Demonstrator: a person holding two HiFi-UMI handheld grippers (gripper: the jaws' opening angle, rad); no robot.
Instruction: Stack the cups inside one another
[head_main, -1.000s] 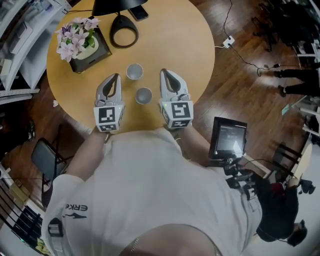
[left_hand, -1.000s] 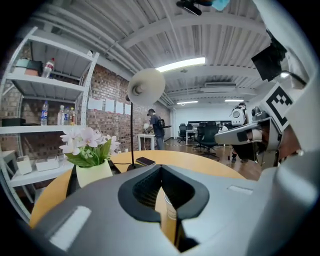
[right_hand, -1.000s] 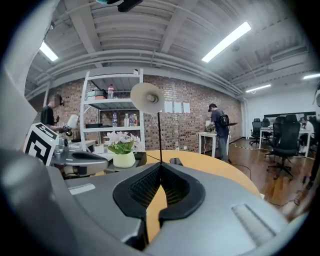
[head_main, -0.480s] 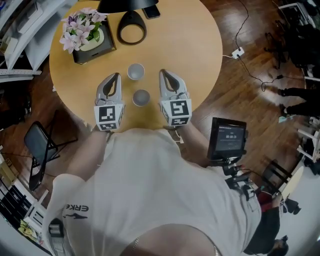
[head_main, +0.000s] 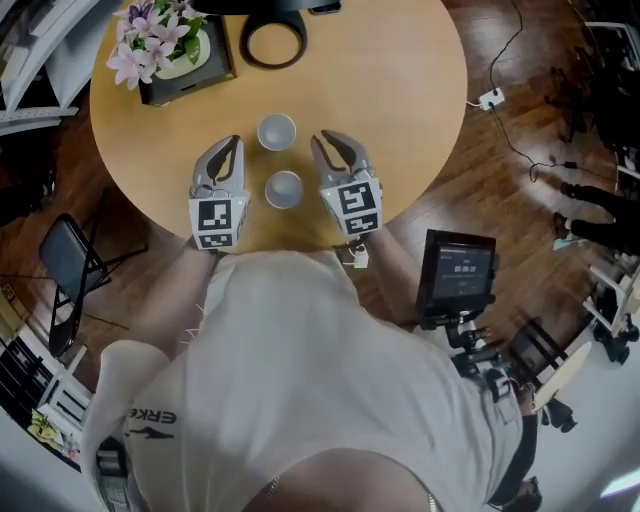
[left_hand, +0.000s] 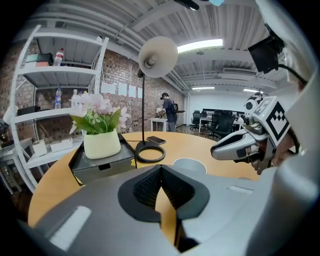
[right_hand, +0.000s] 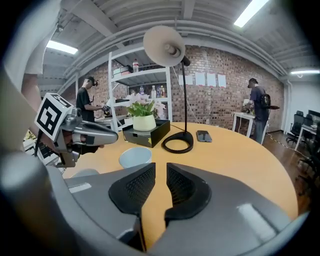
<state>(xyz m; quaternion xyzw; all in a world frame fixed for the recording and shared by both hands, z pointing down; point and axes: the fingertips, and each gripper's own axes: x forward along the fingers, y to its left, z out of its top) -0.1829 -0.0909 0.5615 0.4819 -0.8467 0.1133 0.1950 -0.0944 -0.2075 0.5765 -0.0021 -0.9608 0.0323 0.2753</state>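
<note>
Cups stood upright and well apart from nesting on the round desk (head_main: 400, 90), both mouths up: the near cup (head_main: 284, 189) sat between your two tools, about level with their bodies and behind their tips, and the far cup (head_main: 277, 131) sat just beyond it, ahead of the tips and roughly midway between them. Your left tool (head_main: 232, 147) had its jaws fully together with nothing in them; its own view showed only bare desk past the closed pads (left_hand: 150, 187), with the far cup (left_hand: 189, 165) ahead and to its right. Your right tool (head_main: 333, 141) had its jaws a narrow gap apart and opening, with nothing between them; in its view the far cup (right_hand: 135, 156) lay ahead and to its left, clear of the pads (right_hand: 134, 189). Neither cup was touched. The relation that mattered was sideways: each cup lay inward of both tools, so either tool would have had to swing toward the midline to reach a rim. The two tools looked about equally near, but the right one, already parting, seemed the likelier to take a cup. With both cups' long axes vertical, the carried cup would probably need lifting straight up and lowering straight into the other. The flower pot (head_main: 165, 50) and lamp base (head_main: 275, 40) stood well clear at the desk's far side.
</note>
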